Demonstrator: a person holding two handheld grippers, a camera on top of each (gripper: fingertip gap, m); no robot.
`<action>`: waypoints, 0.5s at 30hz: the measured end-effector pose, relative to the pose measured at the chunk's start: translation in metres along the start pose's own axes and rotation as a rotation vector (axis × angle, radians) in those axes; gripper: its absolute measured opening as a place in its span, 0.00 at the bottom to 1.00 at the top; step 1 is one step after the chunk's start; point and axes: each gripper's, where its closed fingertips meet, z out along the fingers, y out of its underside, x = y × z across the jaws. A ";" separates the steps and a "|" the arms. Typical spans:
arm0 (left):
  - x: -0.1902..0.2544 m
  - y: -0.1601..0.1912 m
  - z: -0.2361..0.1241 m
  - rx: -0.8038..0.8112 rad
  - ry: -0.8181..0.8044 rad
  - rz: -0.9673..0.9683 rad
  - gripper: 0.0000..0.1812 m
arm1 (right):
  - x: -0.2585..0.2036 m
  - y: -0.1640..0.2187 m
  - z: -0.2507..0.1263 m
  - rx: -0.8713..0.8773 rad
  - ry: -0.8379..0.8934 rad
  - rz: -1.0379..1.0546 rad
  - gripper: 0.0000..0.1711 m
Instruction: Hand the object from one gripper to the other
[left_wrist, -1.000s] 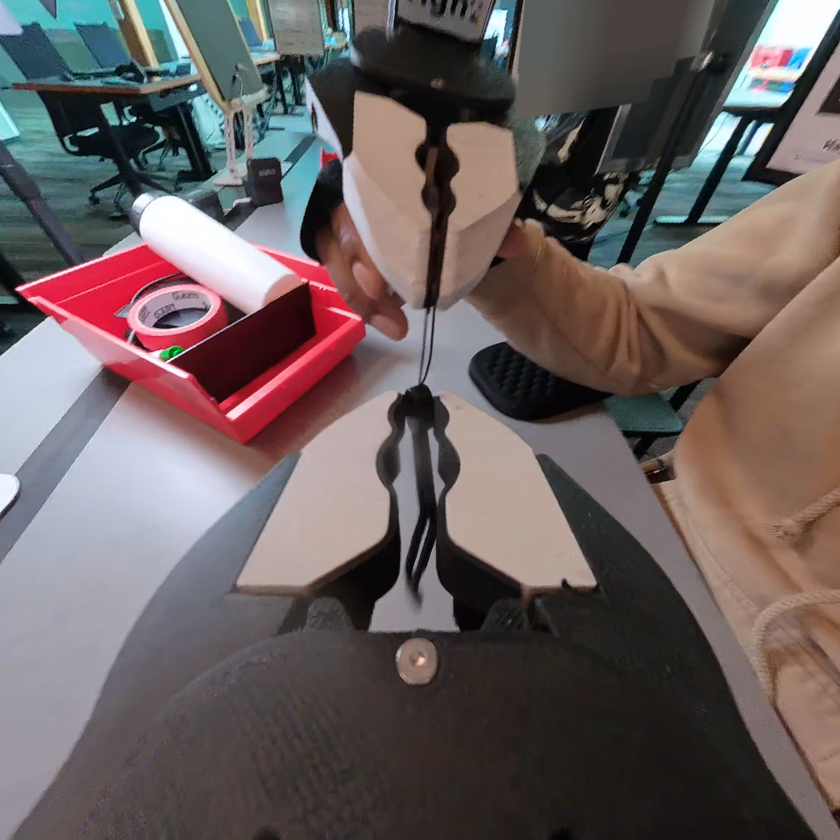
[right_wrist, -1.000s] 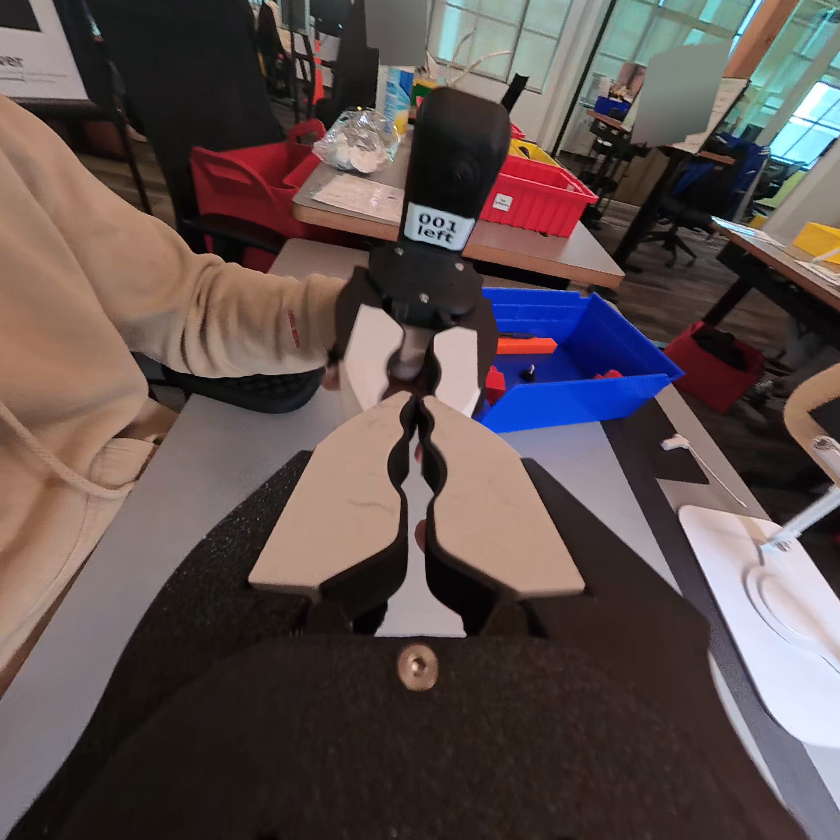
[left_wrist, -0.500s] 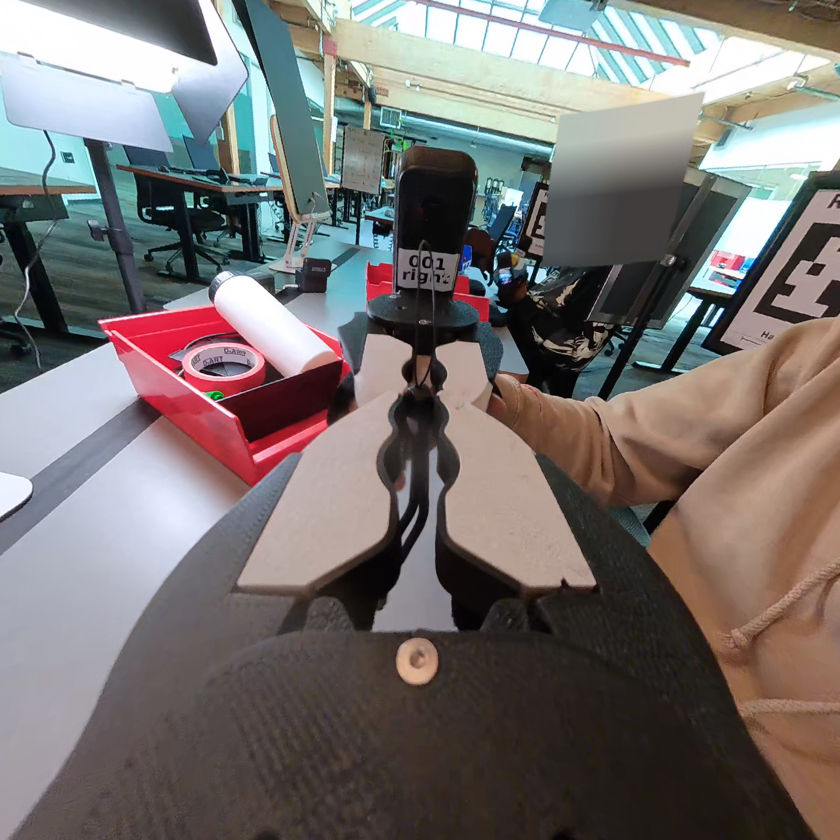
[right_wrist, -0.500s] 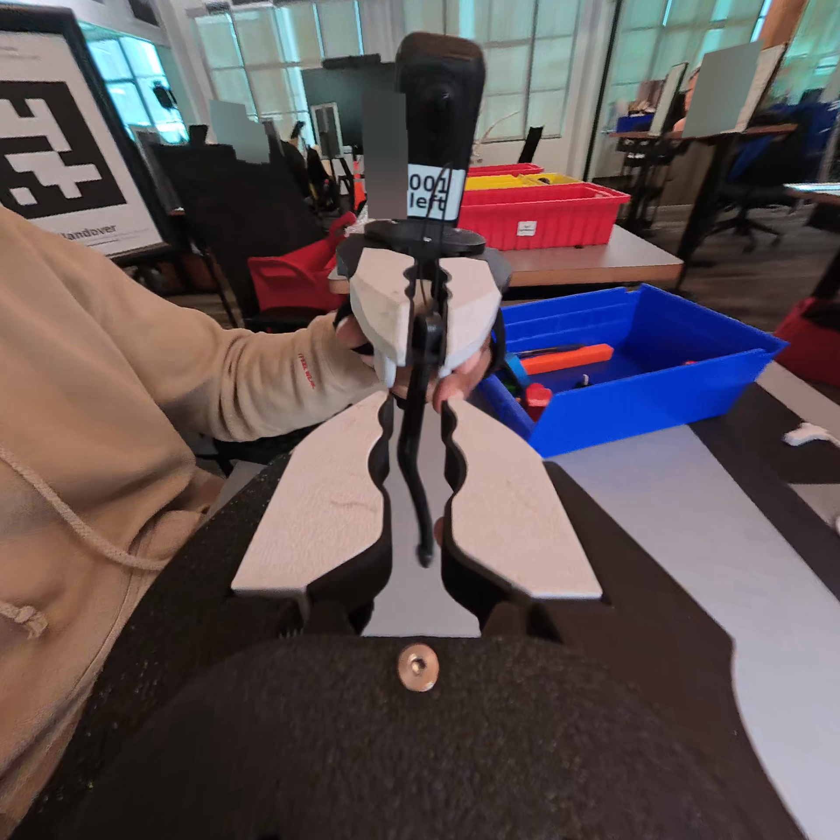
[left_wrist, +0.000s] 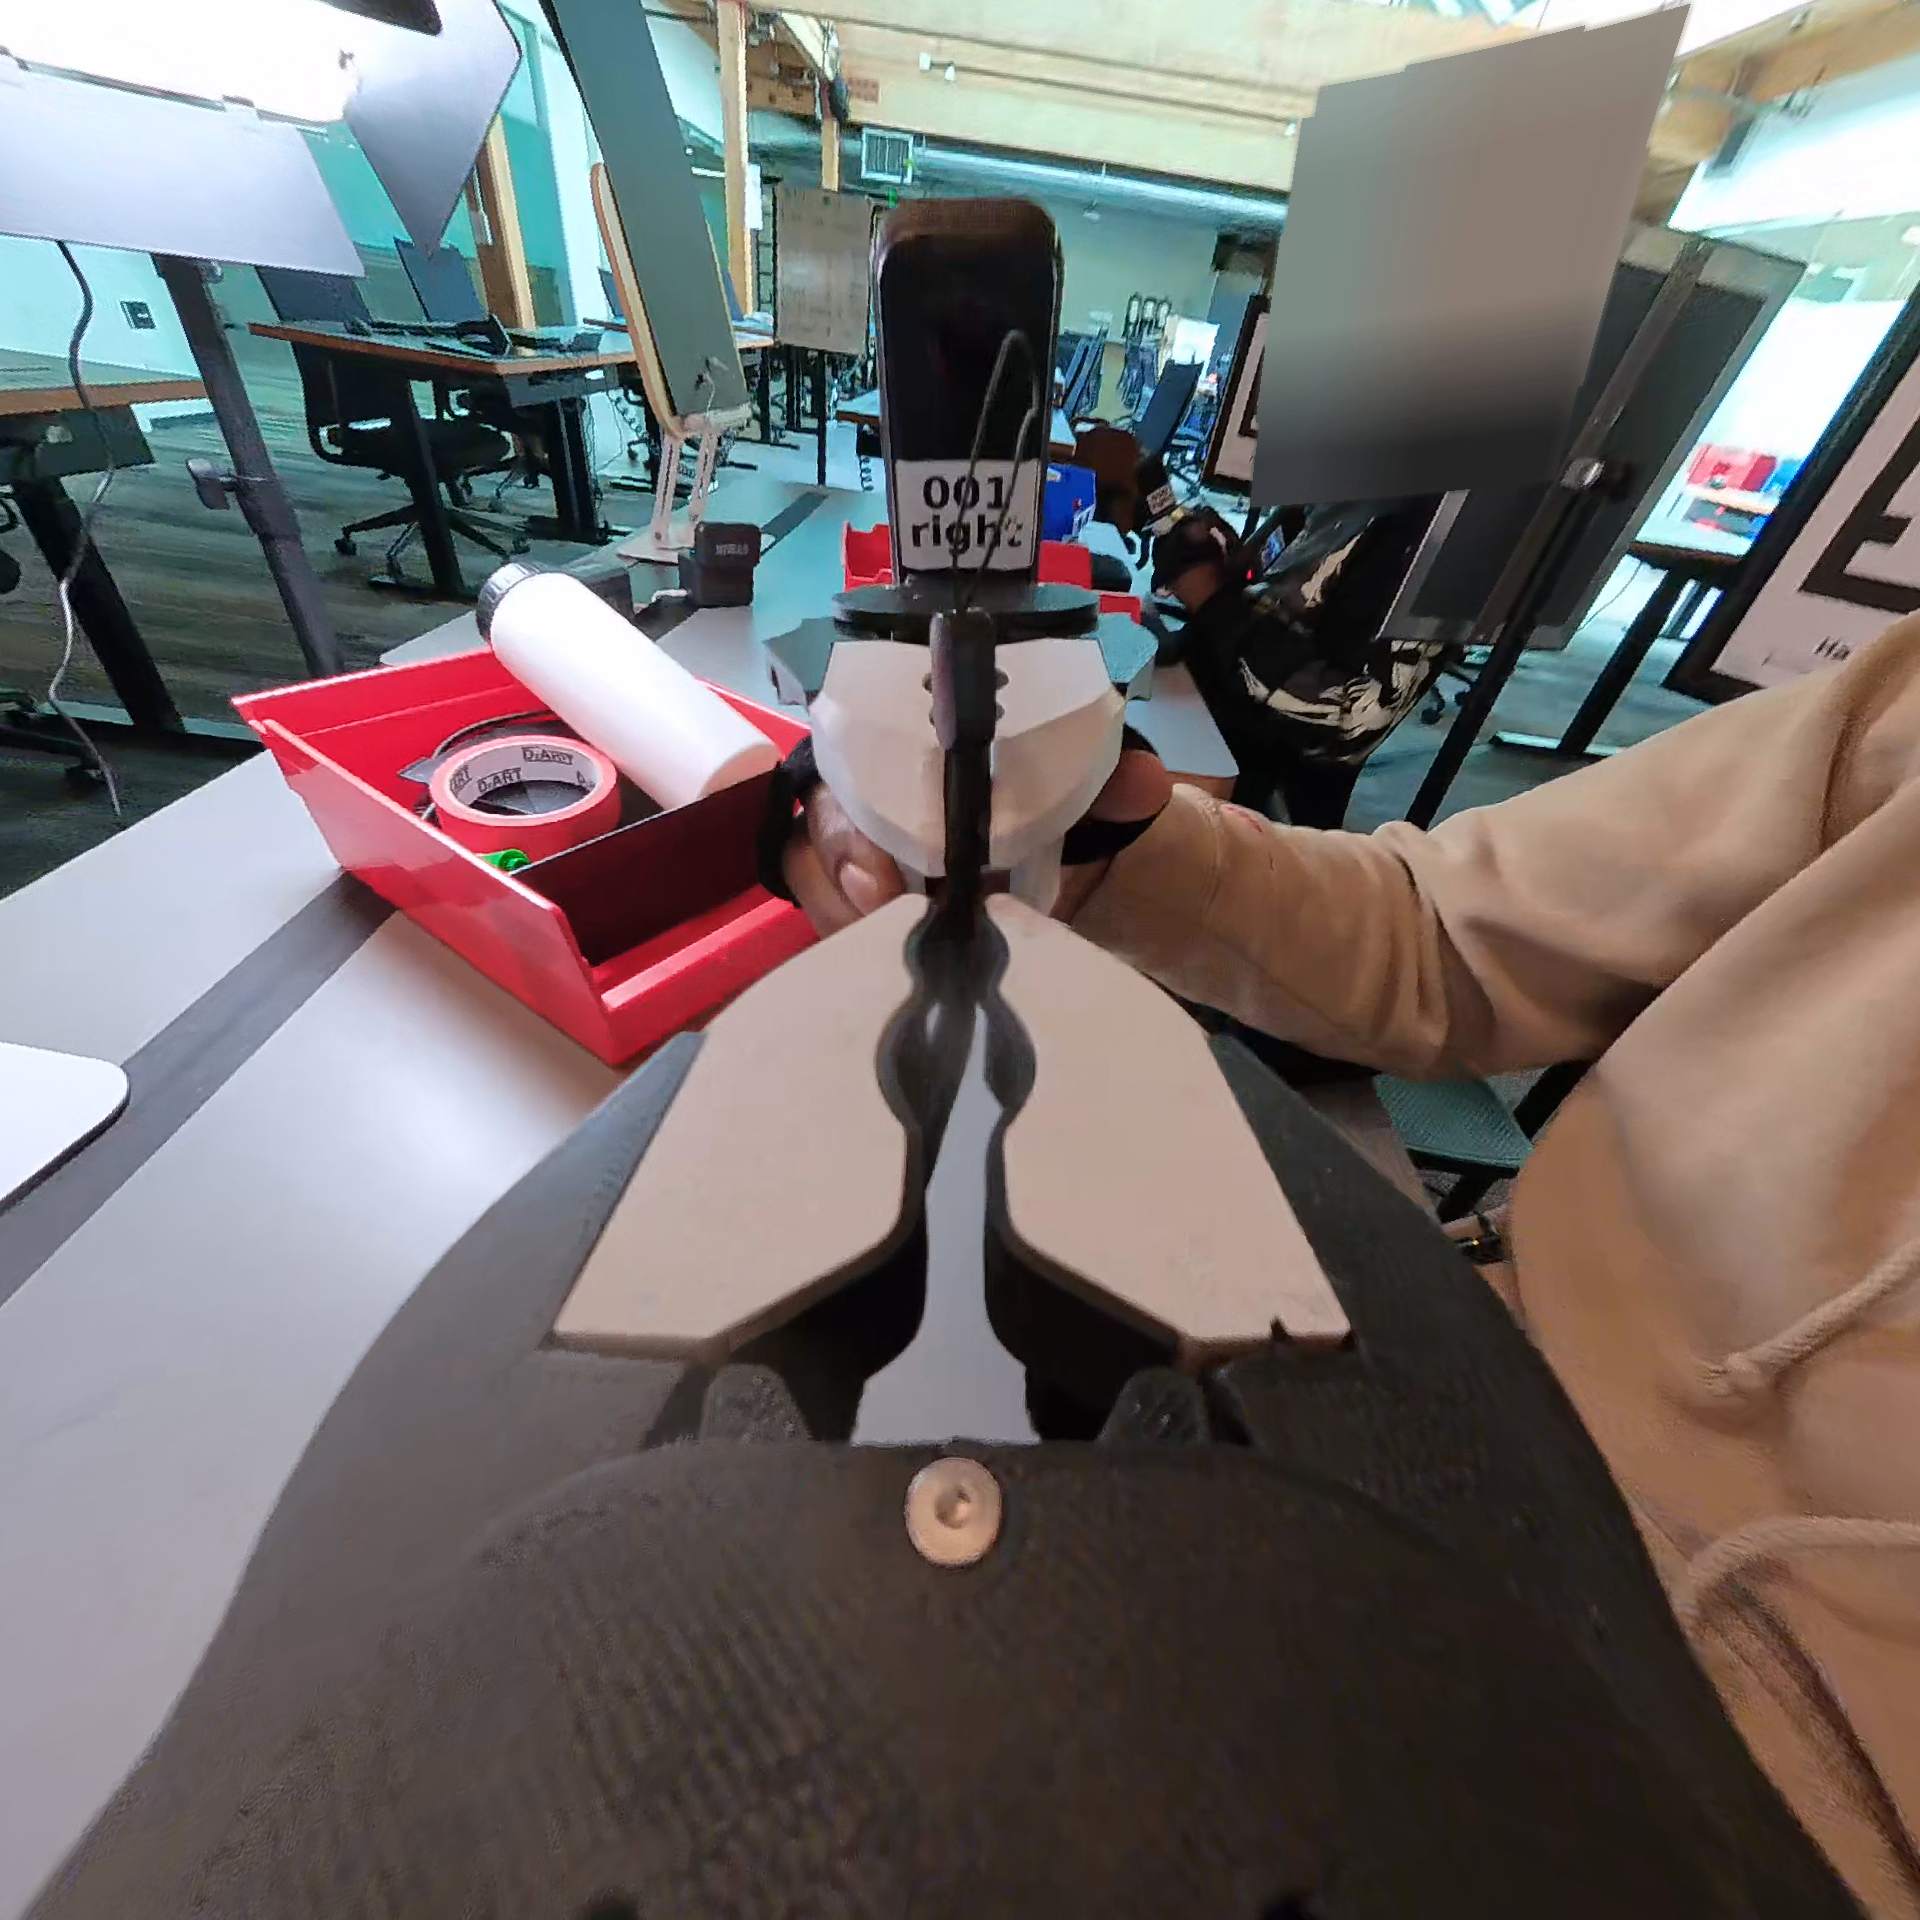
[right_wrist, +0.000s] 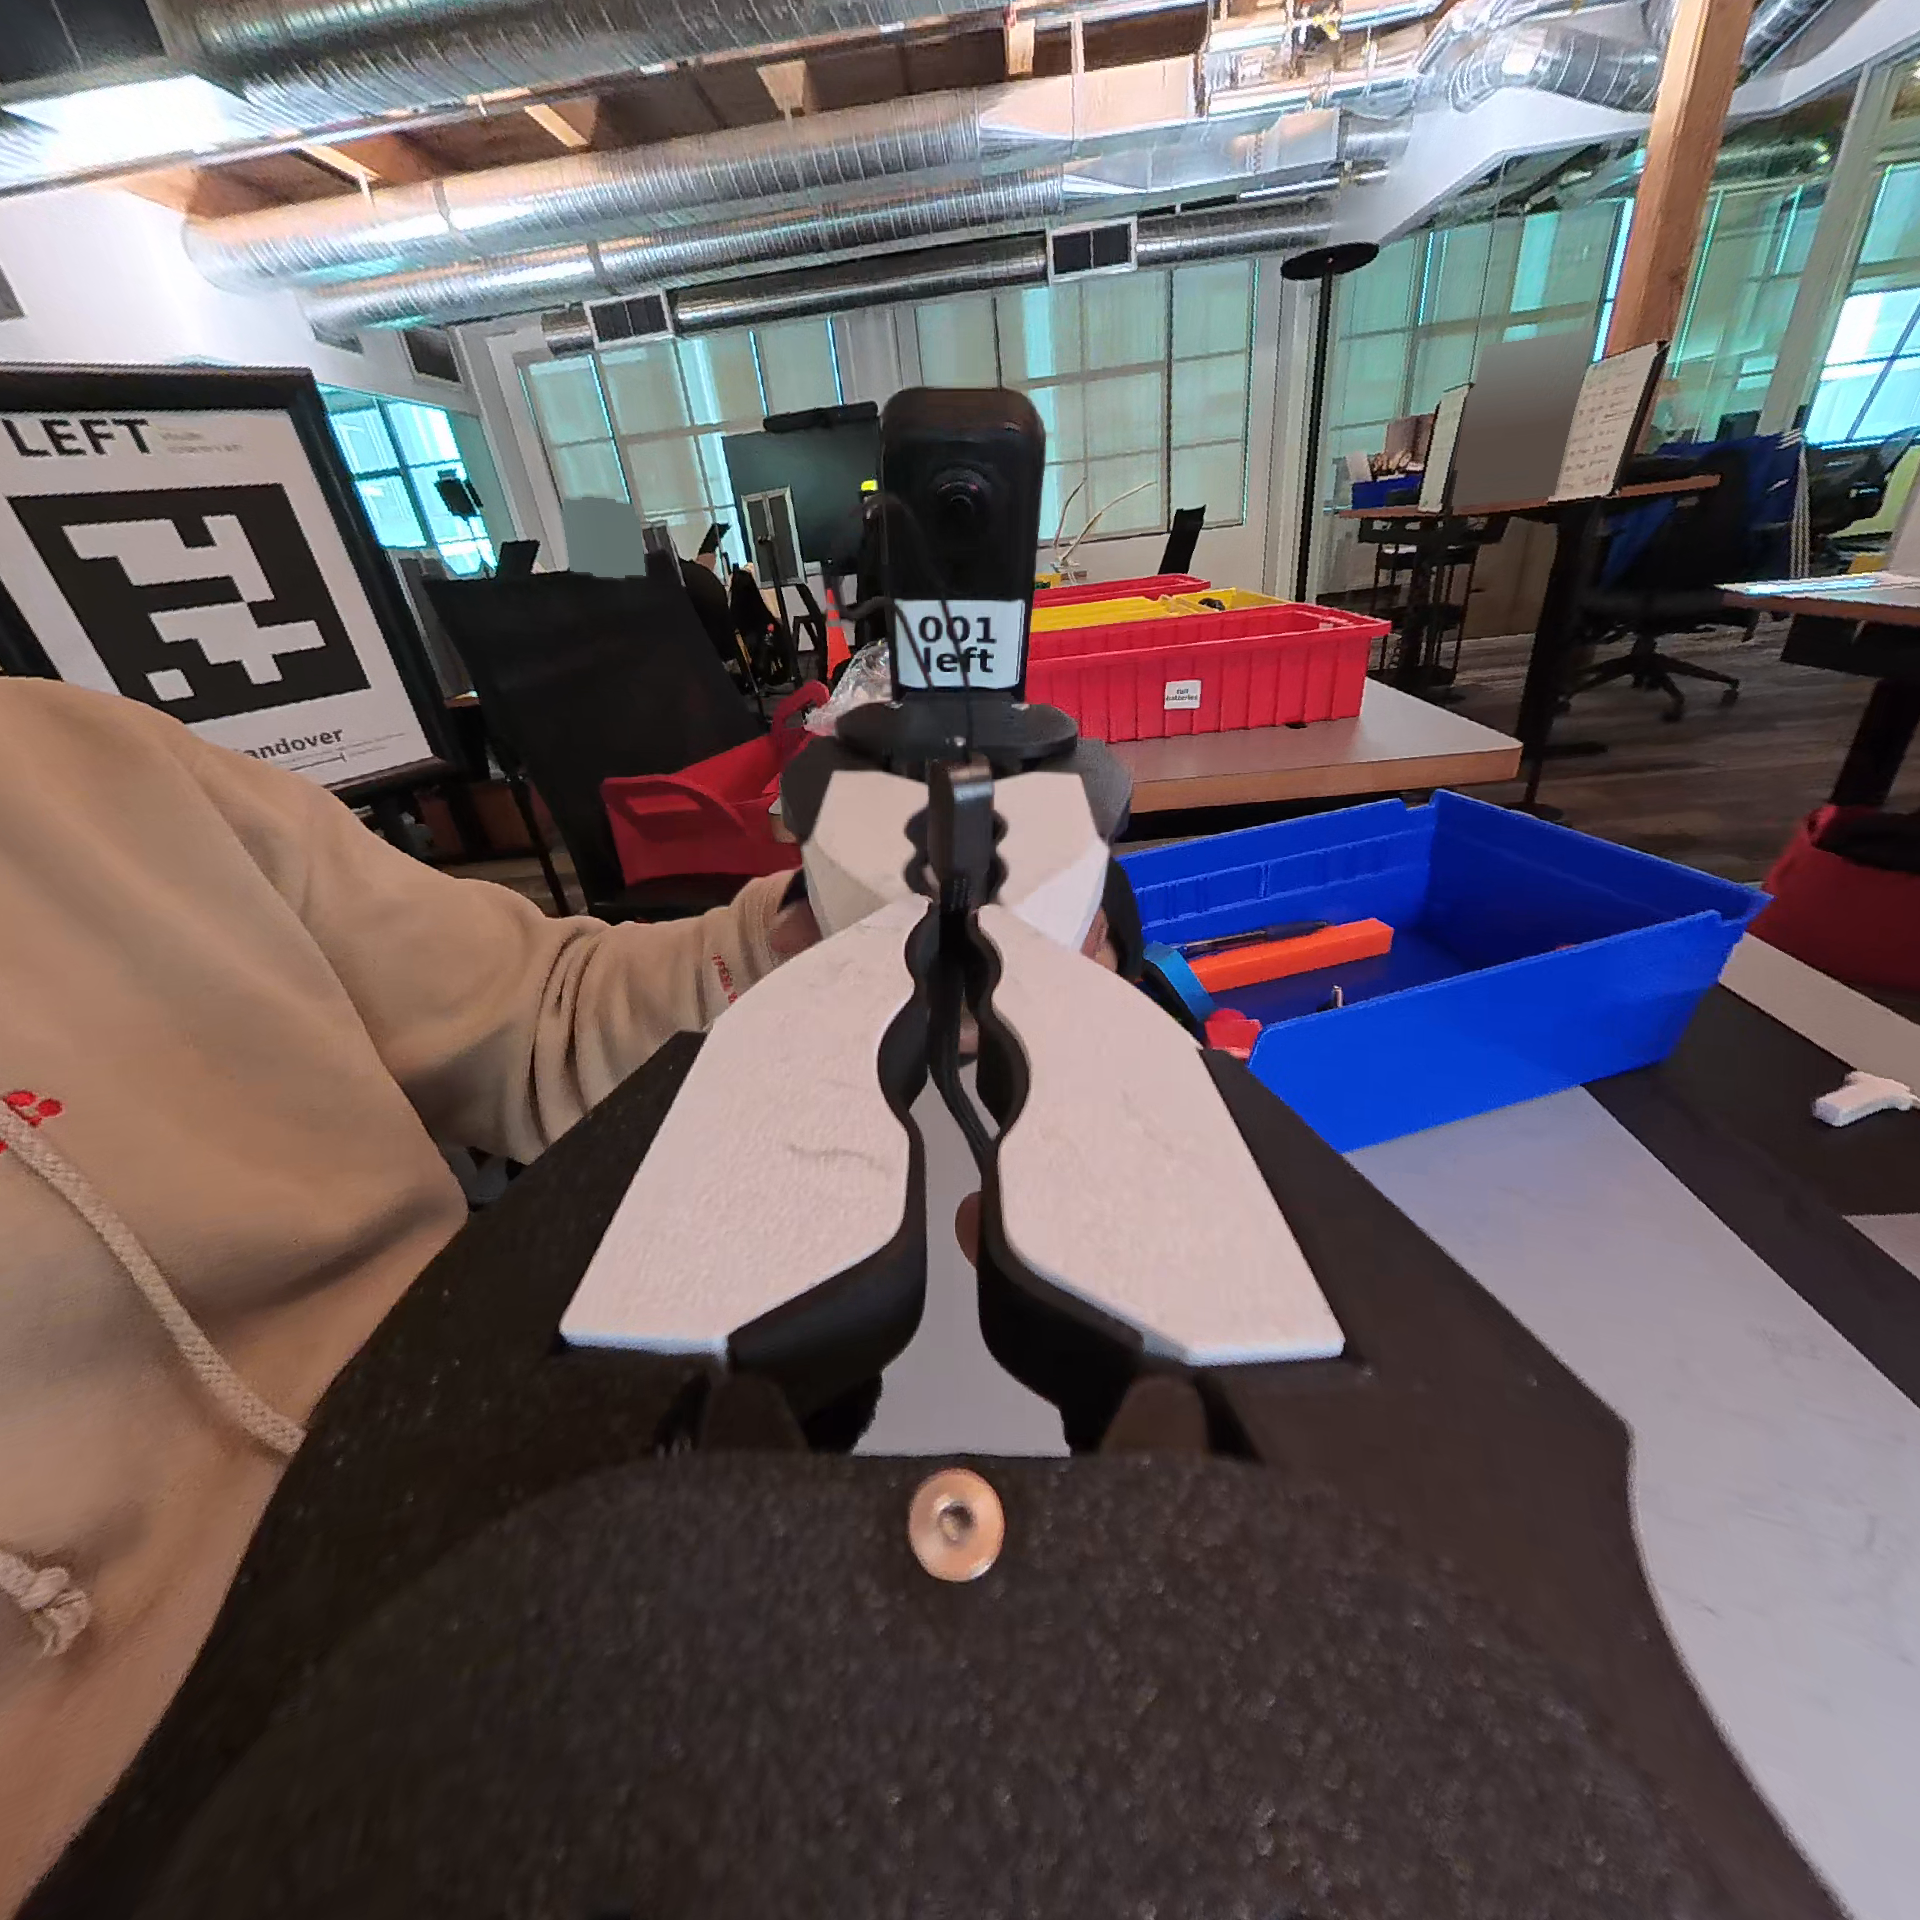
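Since a second ago, claws swung level, tip to tip above bench. Left claw (left_wrist: 951, 935) and right claw (right_wrist: 951, 925) both clenched on black cable (left_wrist: 961, 790). Judgement: confirm receiver's grip before giver releases.

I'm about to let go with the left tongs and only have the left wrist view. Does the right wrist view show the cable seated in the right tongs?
Observer: Yes. There the black cable runs back between the right tongs, which are shut on it.
Operator: What sits behind my left tongs?
Observer: A blue bin on the table, just beyond them.
Operator: Anything in it?
Observer: An orange bar lies inside.
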 end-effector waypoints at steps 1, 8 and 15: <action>0.000 0.001 0.002 -0.006 -0.004 0.006 0.02 | -0.001 0.001 0.002 -0.006 0.000 0.000 0.02; -0.001 -0.023 -0.009 0.126 -0.001 -0.038 0.02 | 0.004 -0.006 -0.008 0.032 -0.002 0.046 0.12; 0.004 -0.026 -0.005 0.151 0.008 -0.037 0.04 | -0.006 0.011 0.010 -0.030 -0.031 -0.026 0.02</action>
